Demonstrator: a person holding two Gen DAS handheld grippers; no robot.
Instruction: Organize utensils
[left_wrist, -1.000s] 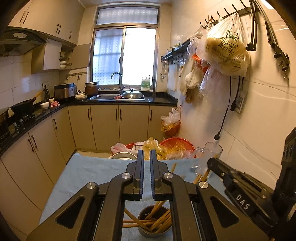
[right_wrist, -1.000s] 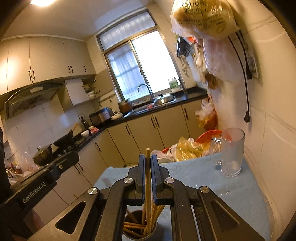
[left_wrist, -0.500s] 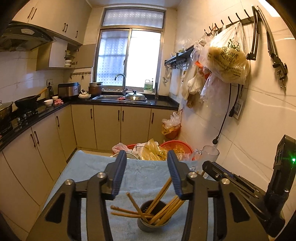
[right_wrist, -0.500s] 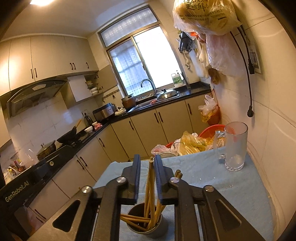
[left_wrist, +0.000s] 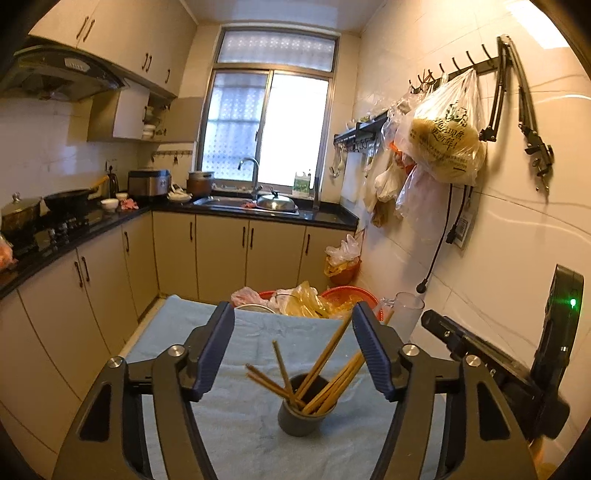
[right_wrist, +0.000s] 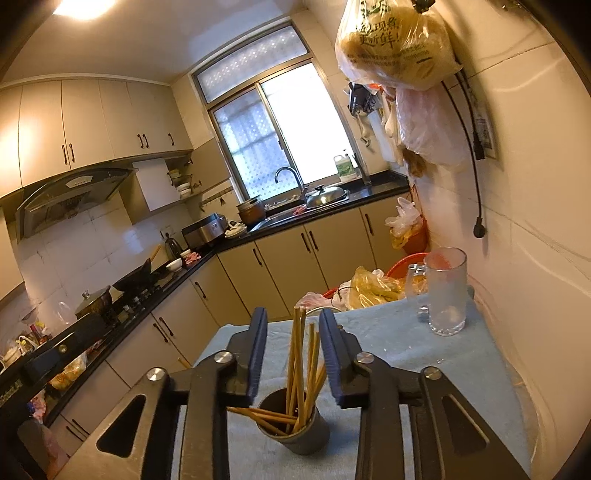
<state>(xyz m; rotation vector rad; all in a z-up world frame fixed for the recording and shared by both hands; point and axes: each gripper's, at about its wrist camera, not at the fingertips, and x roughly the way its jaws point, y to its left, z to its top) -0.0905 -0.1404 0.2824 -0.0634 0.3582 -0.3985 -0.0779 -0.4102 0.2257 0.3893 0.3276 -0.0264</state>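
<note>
Looking down my left gripper (left_wrist: 293, 349), I see its jaws spread wide with nothing pressed between them; they have just been opening. Framed in the gap sits the dark grey cup (left_wrist: 303, 417), upright on the pale blue cloth (left_wrist: 240, 435) that covers the table. The wooden chopsticks (left_wrist: 325, 373) stand in the cup, fanned out in several directions: some lean toward the right pad, a few splay low to the left over the rim. None of them touches my left fingers.

My right gripper (right_wrist: 293, 356) is also released, its jaws parted less widely than the left's, and they too have just been opening. The same cup (right_wrist: 295, 428) shows below and between its fingers, and the tallest chopsticks (right_wrist: 297, 354) rise into the gap between the blue pads. I see daylight on both sides of those sticks, so the pads are not pressing on them. A couple of sticks lie nearly flat across the cup's rim, pointing left.

From the left wrist view, the body of my right gripper shows at the right edge, near the wall. A clear glass mug (right_wrist: 445, 291) stands upright at the far right corner of the cloth, well apart from the cup. Beyond the table's far edge sits a red basket (left_wrist: 351, 295) heaped with plastic bags.
</note>
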